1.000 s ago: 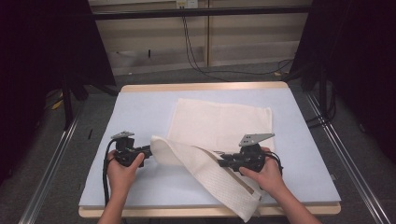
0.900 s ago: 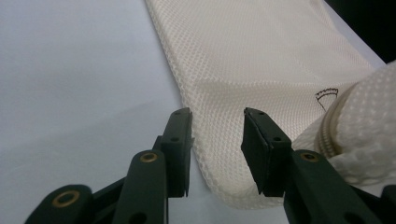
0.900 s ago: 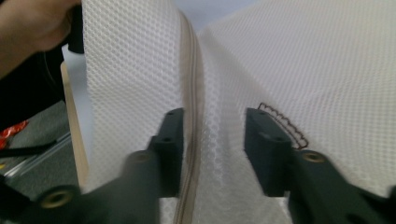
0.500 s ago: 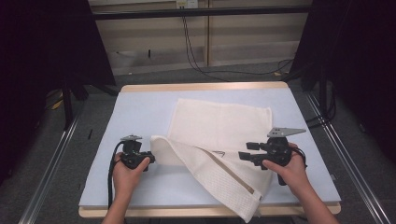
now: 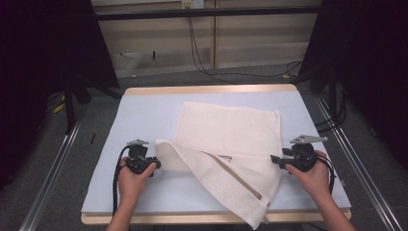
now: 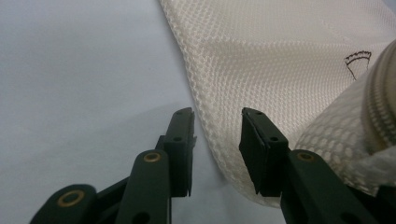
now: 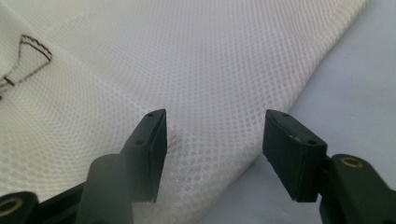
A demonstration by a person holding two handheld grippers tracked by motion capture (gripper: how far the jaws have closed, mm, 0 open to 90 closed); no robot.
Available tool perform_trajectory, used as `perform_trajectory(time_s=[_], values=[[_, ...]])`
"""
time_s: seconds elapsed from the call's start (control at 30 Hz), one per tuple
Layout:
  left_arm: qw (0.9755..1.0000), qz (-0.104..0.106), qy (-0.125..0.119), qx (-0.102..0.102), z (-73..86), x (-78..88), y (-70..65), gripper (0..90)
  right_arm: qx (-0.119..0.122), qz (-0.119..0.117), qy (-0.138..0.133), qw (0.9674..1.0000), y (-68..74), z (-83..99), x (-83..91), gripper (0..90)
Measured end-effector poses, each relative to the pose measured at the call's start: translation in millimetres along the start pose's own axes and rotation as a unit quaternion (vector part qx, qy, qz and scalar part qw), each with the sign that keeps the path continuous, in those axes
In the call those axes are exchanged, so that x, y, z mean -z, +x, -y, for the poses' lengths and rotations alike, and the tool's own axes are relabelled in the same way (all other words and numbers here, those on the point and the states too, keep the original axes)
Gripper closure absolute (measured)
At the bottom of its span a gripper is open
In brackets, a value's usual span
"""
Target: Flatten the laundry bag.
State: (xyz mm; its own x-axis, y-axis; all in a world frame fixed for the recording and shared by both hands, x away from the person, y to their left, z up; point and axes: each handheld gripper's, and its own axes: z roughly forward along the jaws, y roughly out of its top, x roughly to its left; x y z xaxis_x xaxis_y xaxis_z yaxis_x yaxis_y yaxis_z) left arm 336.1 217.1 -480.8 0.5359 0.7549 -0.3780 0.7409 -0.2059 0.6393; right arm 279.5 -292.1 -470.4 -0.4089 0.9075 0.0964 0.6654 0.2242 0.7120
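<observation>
Rightward went our right gripper [image 5: 275, 159], off the folded flap to the cloth's [image 5: 231, 132] right edge at lower right of the high view; its jaws had just been opening and stood apart, clamping nothing. We kept our left gripper [image 5: 158, 162] at the fold, lower left, jaws parted around the edge, not pressing. Cream mesh cloth lay mid-table [image 5: 144, 110].

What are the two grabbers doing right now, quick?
Left gripper: open, straddling the cloth edge, not pinching it.
Right gripper: open, holding nothing, jaws just above the cloth's edge after opening.
</observation>
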Motion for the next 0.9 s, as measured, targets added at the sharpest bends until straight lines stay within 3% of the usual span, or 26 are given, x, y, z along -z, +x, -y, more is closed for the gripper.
perform_trajectory(time_s=[0.03, 0.1, 0.17, 0.2, 0.23, 0.27, 0.47, 0.6, 0.63, 0.7, 0.73, 0.9], values=[[1.0000, -0.001, -0.002, 0.001, 0.0, -0.5, -0.8, 64.8, 0.010, 0.008, 0.019, 0.9997, -1.4, 3.6, -4.5, 44.2], [1.0000, 0.001, 0.001, -0.004, 0.3, -0.7, -0.7, 65.1, 0.008, 0.013, 0.023, 0.9996, -0.9, 6.2, -7.2, 50.4], [0.9999, -0.006, 0.000, -0.011, 0.6, -1.0, -1.6, 66.6, 0.016, 0.011, 0.027, 0.9994, 0.5, 3.7, -7.0, 68.8], [0.9999, -0.006, 0.000, -0.011, 0.6, -1.0, -1.6, 68.3, 0.016, 0.011, 0.027, 0.9994, 0.5, 3.7, -7.0, 68.8], [0.9998, -0.010, -0.001, -0.018, 0.6, -1.7, -3.1, 71.1, 0.010, 0.004, 0.027, 0.9996, 2.3, 2.2, -7.6, 83.8], [0.9995, -0.009, 0.007, -0.029, -0.1, -2.8, -4.4, 73.8, 0.009, 0.009, 0.033, 0.9994, 4.5, 0.6, -7.4, 85.4], [0.9997, -0.002, 0.016, -0.018, -3.0, -5.9, -4.7, 85.8, 0.024, 0.040, 0.025, 0.9986, 9.1, -19.2, -13.1, 86.6], [0.9997, -0.002, 0.022, -0.014, -7.1, -6.3, -6.3, 88.2, 0.026, 0.042, 0.016, 0.9987, 6.9, -32.6, -16.3, 86.6], [0.9995, -0.014, 0.016, -0.022, -10.1, -5.3, -5.4, 88.5, 0.023, 0.044, 0.011, 0.9987, 3.4, -41.3, -20.6, 86.6], [0.9997, -0.015, 0.009, -0.017, -11.0, -5.5, -5.0, 88.5, 0.017, 0.049, 0.008, 0.9986, 2.2, -45.2, -23.1, 86.6], [0.9995, -0.025, -0.008, -0.018, -13.2, -5.2, -3.6, 88.6, 0.018, 0.053, 0.005, 0.9984, -1.9, -52.3, -29.9, 86.5], [0.9991, -0.032, -0.012, -0.024, -13.7, -9.1, -4.2, 88.4, 0.019, 0.064, -0.004, 0.9978, -9.0, -61.4, -46.0, 83.7]])
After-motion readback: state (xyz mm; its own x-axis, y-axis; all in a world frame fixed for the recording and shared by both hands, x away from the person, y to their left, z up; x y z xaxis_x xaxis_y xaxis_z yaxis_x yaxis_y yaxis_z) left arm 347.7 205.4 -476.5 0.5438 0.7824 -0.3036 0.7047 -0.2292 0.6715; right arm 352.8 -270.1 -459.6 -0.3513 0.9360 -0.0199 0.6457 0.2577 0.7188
